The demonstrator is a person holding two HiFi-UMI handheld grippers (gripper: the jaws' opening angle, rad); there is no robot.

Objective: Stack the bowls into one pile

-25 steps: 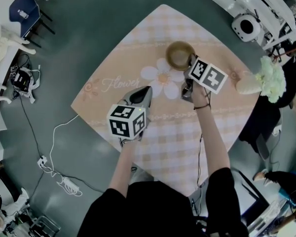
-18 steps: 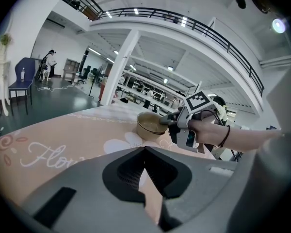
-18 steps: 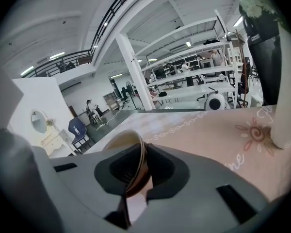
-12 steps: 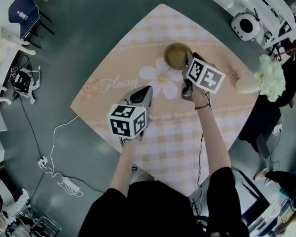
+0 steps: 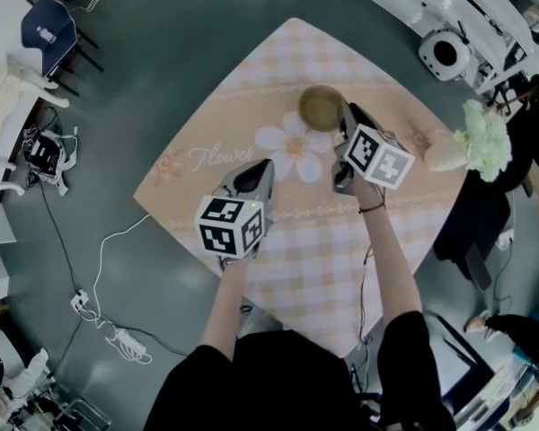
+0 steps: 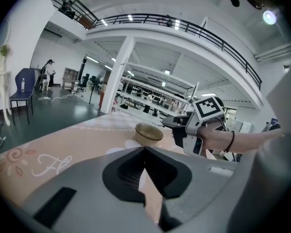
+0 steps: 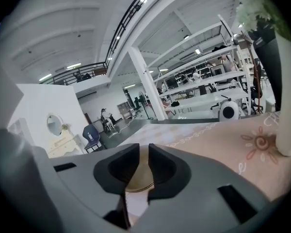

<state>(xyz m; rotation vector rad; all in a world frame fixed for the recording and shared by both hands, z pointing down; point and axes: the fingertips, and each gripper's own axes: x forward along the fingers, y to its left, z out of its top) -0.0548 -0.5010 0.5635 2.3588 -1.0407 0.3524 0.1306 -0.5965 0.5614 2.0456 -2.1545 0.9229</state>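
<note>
One tan bowl pile point(image 5: 322, 108) stands on the pink checked tablecloth point(image 5: 296, 259), beside a printed daisy. My right gripper point(image 5: 347, 117) hovers just right of the pile's rim, apart from it. In the right gripper view its jaws point(image 7: 144, 152) keep a narrow gap and are closing; nothing is pressed between them, and the bowl point(image 7: 138, 178) shows through the gap beyond. My left gripper point(image 5: 268, 162) hangs over the cloth near the daisy, shut and empty, its tips point(image 6: 145, 148) meeting. From there the bowl point(image 6: 148, 133) sits ahead with the right gripper point(image 6: 177, 125) next to it.
A pale vase with white flowers point(image 5: 481, 142) stands at the table's right corner, close to the right arm; it also shows in the right gripper view point(image 7: 288, 130). A cable and power strip point(image 5: 117, 330) lie on the grey floor at left. A blue chair point(image 5: 47, 25) stands far left.
The right gripper has let go of the bowl's rim, risen a little and drawn back to the right. The bowl pile stays on the cloth. The left gripper has hardly moved.
</note>
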